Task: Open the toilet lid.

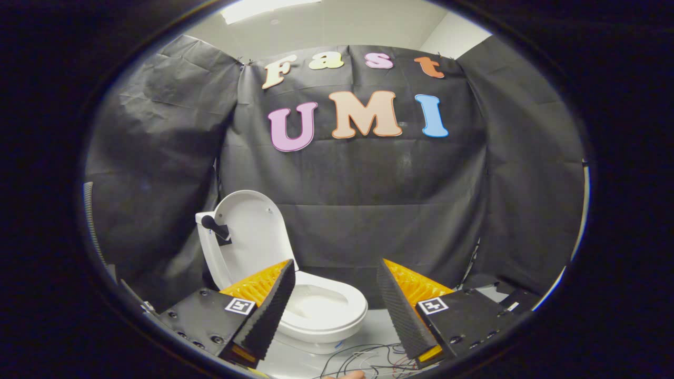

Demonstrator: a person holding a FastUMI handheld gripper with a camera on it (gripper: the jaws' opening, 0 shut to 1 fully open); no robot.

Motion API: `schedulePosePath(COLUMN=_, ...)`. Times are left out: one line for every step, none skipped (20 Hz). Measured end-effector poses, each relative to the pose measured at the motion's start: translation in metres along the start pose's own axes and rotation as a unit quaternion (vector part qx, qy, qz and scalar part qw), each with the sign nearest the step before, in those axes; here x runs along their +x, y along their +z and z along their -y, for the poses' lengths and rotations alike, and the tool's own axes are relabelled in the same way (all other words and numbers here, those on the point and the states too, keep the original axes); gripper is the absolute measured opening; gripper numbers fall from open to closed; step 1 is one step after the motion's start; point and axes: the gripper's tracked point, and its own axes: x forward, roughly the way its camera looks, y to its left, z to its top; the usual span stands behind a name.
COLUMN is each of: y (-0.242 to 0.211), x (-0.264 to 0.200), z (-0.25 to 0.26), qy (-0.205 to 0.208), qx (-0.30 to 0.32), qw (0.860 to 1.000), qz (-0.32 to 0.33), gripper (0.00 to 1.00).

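A small white toilet (321, 310) stands on a pale floor just beyond my fingers, partly behind the left one. Its lid (253, 237) is raised and leans back, tilted to the left, with a dark handle piece (215, 226) fixed on the lid's left edge. The seat ring lies down and the bowl shows inside it. My gripper (334, 295) is open, its two fingers spread wide with nothing between them, held back from the toilet and apart from the lid.
Black cloth walls close the booth behind and on both sides of the toilet. Loose thin wires (363, 358) lie on the pale floor (374, 326) just in front of the bowl, between my fingers. A fingertip of a hand (347, 375) shows below them.
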Motion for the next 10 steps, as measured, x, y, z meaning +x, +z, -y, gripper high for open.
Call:
schedulePosePath(y=-0.0005, x=-0.0002, z=0.0004, qy=0.000, qx=0.000, qw=1.000, qz=0.000, gripper=0.96)
schedulePosePath(y=0.0005, x=-0.0003, z=0.0003, qy=0.000, qx=0.000, qw=1.000, qz=-0.001, gripper=0.96)
schedulePosePath(y=0.0001, x=-0.0005, z=0.0008, qy=0.000, qx=0.000, qw=1.000, qz=0.000, gripper=0.96)
schedulePosePath(y=0.0006, x=-0.0001, z=0.0003, qy=0.000, qx=0.000, qw=1.000, qz=-0.001, gripper=0.96)
schedulePosePath(y=0.0001, x=0.0000, z=0.0002, qy=-0.001, qx=0.000, qw=1.000, qz=-0.001, gripper=0.96)
schedulePosePath(y=0.0009, x=0.0002, z=0.0005, qy=-0.001, qx=0.000, qw=1.000, qz=-0.001, gripper=0.96)
schedulePosePath(y=-0.0002, x=0.0004, z=0.0002, qy=-0.001, qx=0.000, qw=1.000, qz=-0.001, gripper=0.96)
schedulePosePath(y=0.0005, x=0.0004, z=0.0001, qy=-0.001, qx=0.000, qw=1.000, qz=-0.001, gripper=0.96)
schedulePosePath(y=0.0001, x=0.0003, z=0.0002, qy=0.000, qx=0.000, qw=1.000, qz=-0.001, gripper=0.96)
schedulePosePath(y=0.0005, x=0.0001, z=0.0003, qy=-0.001, qx=-0.001, qw=1.000, qz=0.000, gripper=0.96)
